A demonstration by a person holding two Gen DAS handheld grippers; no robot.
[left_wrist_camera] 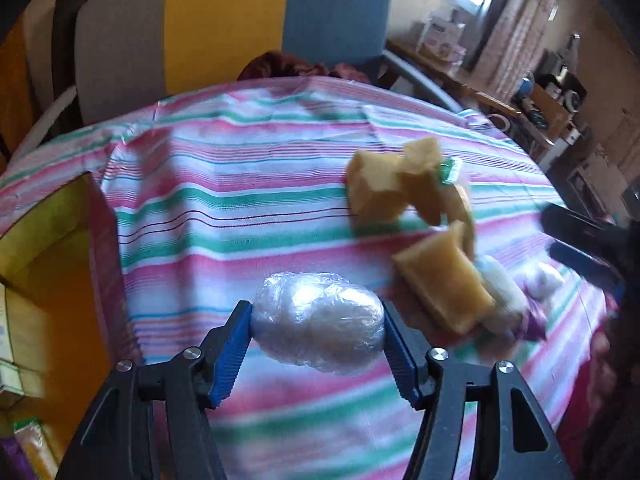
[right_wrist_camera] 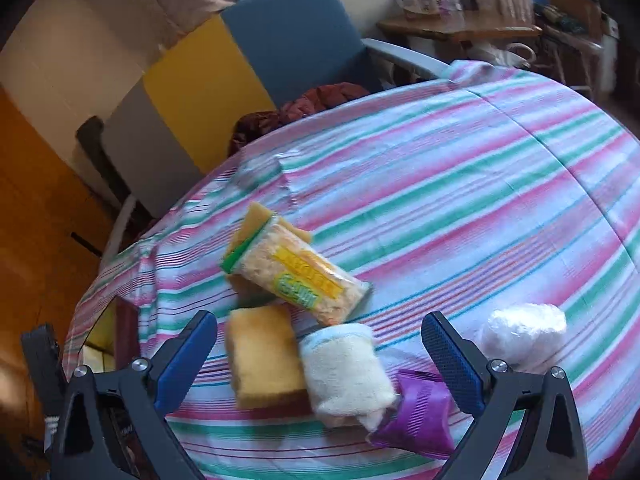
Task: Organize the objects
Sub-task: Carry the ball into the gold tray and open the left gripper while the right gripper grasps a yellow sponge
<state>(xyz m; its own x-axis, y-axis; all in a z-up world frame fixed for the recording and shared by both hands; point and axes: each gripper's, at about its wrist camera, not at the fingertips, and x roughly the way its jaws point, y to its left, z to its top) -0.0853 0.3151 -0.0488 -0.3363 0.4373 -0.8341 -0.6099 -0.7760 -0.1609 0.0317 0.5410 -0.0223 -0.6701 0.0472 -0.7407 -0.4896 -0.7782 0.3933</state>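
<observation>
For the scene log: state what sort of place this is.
Most likely a lived-in home room, not a lab. A table under a striped cloth holds household sponges and a rolled towel; upholstered chairs stand behind it, and a cluttered wooden shelf sits by a window.

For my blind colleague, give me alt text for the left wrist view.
The left hand-held gripper clamps an oval bundle wrapped in clear plastic film above a pink, green and white striped tablecloth. Yellow sponge blocks lie to its right, an open yellow box to its left.
</observation>
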